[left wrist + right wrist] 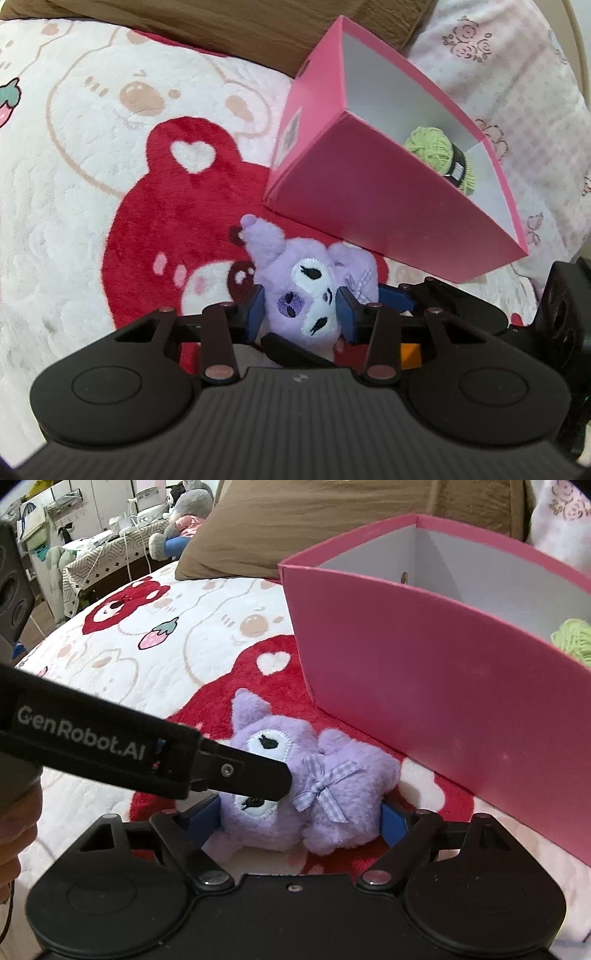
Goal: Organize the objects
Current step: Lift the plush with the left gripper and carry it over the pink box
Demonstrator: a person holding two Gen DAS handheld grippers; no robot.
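Note:
A purple plush toy (310, 291) lies on the bed blanket in front of a pink box (373, 206). My left gripper (301, 308) has its blue pads pressed on both sides of the toy's face. In the right wrist view the toy (306, 786) sits between my right gripper's (301, 821) blue pads, which touch its sides. The left gripper's finger (255, 775) crosses over the toy's face. A green yarn ball (437, 155) lies inside the pink box (424, 686).
The bed is covered with a white and red cartoon blanket (110, 166). A brown pillow (332, 524) lies behind the box. A floral pink pillow (517, 74) is to the right. Room furniture and a grey plush (184, 513) stand far left.

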